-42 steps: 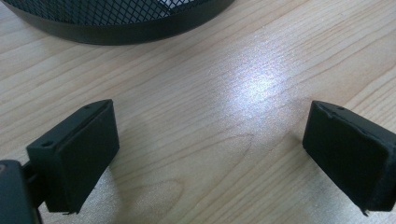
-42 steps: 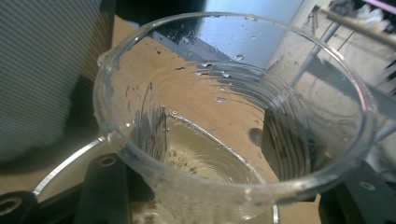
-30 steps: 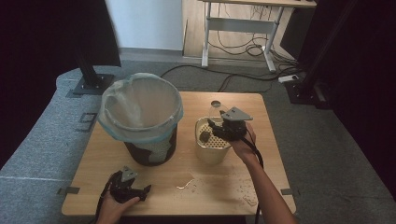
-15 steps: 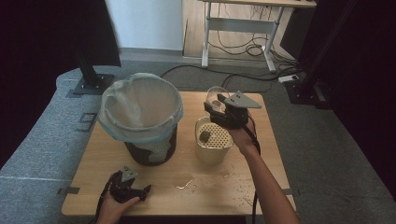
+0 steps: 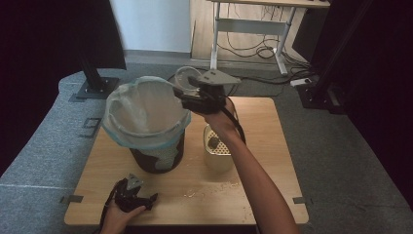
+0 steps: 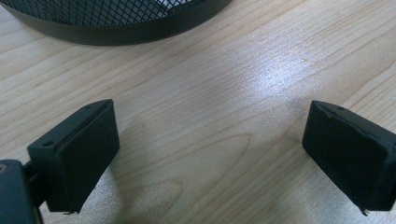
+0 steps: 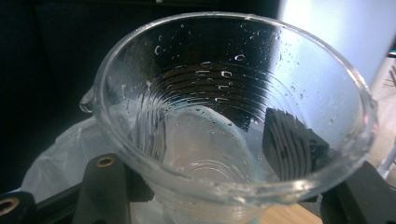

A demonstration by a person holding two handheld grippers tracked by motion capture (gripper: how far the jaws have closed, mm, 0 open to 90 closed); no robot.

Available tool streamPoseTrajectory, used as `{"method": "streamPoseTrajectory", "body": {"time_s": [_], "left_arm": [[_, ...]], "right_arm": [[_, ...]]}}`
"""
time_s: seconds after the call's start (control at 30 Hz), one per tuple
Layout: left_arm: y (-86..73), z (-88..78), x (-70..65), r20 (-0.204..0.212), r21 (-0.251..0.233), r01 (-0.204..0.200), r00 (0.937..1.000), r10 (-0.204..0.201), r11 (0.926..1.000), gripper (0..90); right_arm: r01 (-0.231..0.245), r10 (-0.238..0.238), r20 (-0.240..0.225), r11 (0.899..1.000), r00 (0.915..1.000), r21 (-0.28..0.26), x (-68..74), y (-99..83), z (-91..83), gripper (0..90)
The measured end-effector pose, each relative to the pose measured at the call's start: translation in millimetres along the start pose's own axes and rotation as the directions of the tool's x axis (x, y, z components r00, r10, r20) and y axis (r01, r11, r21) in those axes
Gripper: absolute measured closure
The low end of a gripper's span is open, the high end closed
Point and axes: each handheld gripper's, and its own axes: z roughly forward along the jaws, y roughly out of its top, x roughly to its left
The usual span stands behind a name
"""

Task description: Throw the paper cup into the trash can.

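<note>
Gripping ribbed clear cup [image 7: 224,135], right tongs [image 5: 187,95].

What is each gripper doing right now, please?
Left gripper: open, jaws wide apart over the bare wooden table, holding nothing.
Right gripper: shut on a clear plastic cup, held by the lined bin.

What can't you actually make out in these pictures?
- The dark lump in the cream perforated container: too small in the high view to identify.
- The bottom of the lined mesh bin: hidden by its own bag.
- Any contents of the clear cup in the right tongs: droplets and glare obscure it in the right gripper view.
</note>
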Motion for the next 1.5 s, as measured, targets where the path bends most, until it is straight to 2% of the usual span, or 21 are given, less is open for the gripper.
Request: {"method": "streamPoseTrajectory", "body": {"time_s": [0.03,0.07,0.13,0.2,0.23,0.27,0.33,0.47,0.57,0.63,0.67,0.7,0.73,0.8,0.93,1.07,1.13,1.2,1.23,1.27,1.5], "left_arm": [[0.0,-0.1,0.1,-0.001,0.0,-0.003,1.0,0.003,1.0,3.7],[-0.1,-0.2,-0.1,0.0,-0.001,-0.003,1.0,0.003,1.0,3.7],[-0.5,-0.5,-0.5,0.0,-0.002,-0.003,1.0,0.003,1.0,4.0],[-0.7,-0.8,-0.9,0.005,0.0,-0.008,1.0,0.008,1.0,4.1],[-0.7,-0.8,-1.0,0.006,-0.001,-0.009,0.9999,0.009,1.0,4.1],[-0.7,-0.8,-1.0,0.007,-0.001,-0.01,0.9999,0.01,1.0,4.1],[-0.8,-0.8,-1.1,0.009,-0.001,-0.012,0.9999,0.012,0.9999,4.0],[-0.8,-0.7,-1.3,0.011,-0.002,-0.014,0.9998,0.014,0.9999,4.0],[-0.9,-0.7,-1.5,0.012,-0.003,-0.015,0.9998,0.015,0.9999,4.1],[-0.9,-0.7,-1.5,0.012,-0.003,-0.016,0.9998,0.016,0.9999,4.1],[-0.9,-0.7,-1.5,0.012,-0.003,-0.016,0.9998,0.016,0.9999,4.1],[-0.9,-0.7,-1.5,0.012,-0.003,-0.016,0.9998,0.016,0.9999,4.1],[-0.9,-0.8,-1.5,0.012,-0.003,-0.016,0.9998,0.016,0.9999,4.1],[-0.9,-0.8,-1.5,0.012,-0.002,-0.017,0.9998,0.017,0.9999,4.1],[-1.0,-0.7,-1.5,0.012,-0.003,-0.016,0.9998,0.016,0.9999,4.1],[-1.0,-0.8,-1.4,0.012,-0.003,-0.018,0.9998,0.018,0.9998,4.1],[-1.0,-0.8,-1.4,0.011,-0.003,-0.018,0.9998,0.018,0.9998,4.1],[-0.9,-0.8,-1.4,0.011,-0.002,-0.018,0.9998,0.018,0.9998,4.1],[-0.9,-0.8,-1.3,0.011,-0.002,-0.018,0.9998,0.018,0.9998,4.0],[-0.8,-0.8,-1.3,0.012,-0.001,-0.018,0.9998,0.018,0.9998,4.0],[-0.8,-0.7,-1.3,0.011,-0.003,-0.017,0.9998,0.017,0.9999,4.0]], "right_arm": [[0.004,-0.003,-0.016,1.0,0.9999,0.015,6.2,3.2,16.1,37.8],[0.004,-0.003,-0.016,1.0,0.9999,0.015,6.2,3.2,16.1,37.8],[-0.006,0.007,-0.04,1.0,0.9992,0.028,11.4,5.4,31.3,35.7],[-0.04,0.044,-0.082,0.998,0.9956,0.048,16.4,6.4,48.0,27.2],[-0.059,0.065,-0.098,0.996,0.9931,0.063,18.0,6.2,53.7,17.4],[-0.077,0.087,-0.108,0.993,0.9904,0.092,20.3,5.8,61.4,12.1],[-0.09,0.106,-0.122,0.987,0.9869,0.132,26.7,0.6,72.6,9.1],[-0.064,0.079,-0.106,0.988,0.9912,0.139,29.4,-5.5,69.8,9.2],[-0.064,0.073,-0.081,0.992,0.994,0.106,22.6,-11.9,49.1,12.9],[-0.058,0.066,-0.074,0.993,0.9951,0.099,20.2,-14.1,42.0,13.3],[-0.051,0.058,-0.073,0.995,0.9956,0.089,17.2,-17.1,34.1,13.8],[-0.037,0.041,-0.057,0.996,0.9975,0.077,11.8,-25.3,17.0,15.0],[-0.037,0.041,-0.057,0.996,0.9975,0.077,11.8,-25.3,17.0,15.0],[-0.001,0.003,-0.036,0.998,0.9994,0.065,6.7,-36.5,-1.5,15.9],[0.019,-0.018,-0.006,0.999,0.9998,0.05,-3.9,-63.6,-39.3,17.8],[0.021,-0.022,0.019,0.999,0.9996,0.039,-12.2,-96.3,-75.5,19.2],[0.012,-0.014,0.033,0.999,0.9994,0.044,-17.3,-124.1,-98.6,19.3],[0.007,-0.01,0.064,0.999,0.9979,0.05,-20.8,-144.7,-113.0,20.2],[-0.021,0.015,0.088,0.998,0.996,0.064,-25.0,-167.7,-126.8,20.4],[-0.021,0.015,0.088,0.998,0.996,0.064,-25.0,-167.7,-126.8,20.4],[-0.107,0.09,0.146,0.988,0.9852,0.113,-33.9,-230.4,-155.4,21.5]]}}
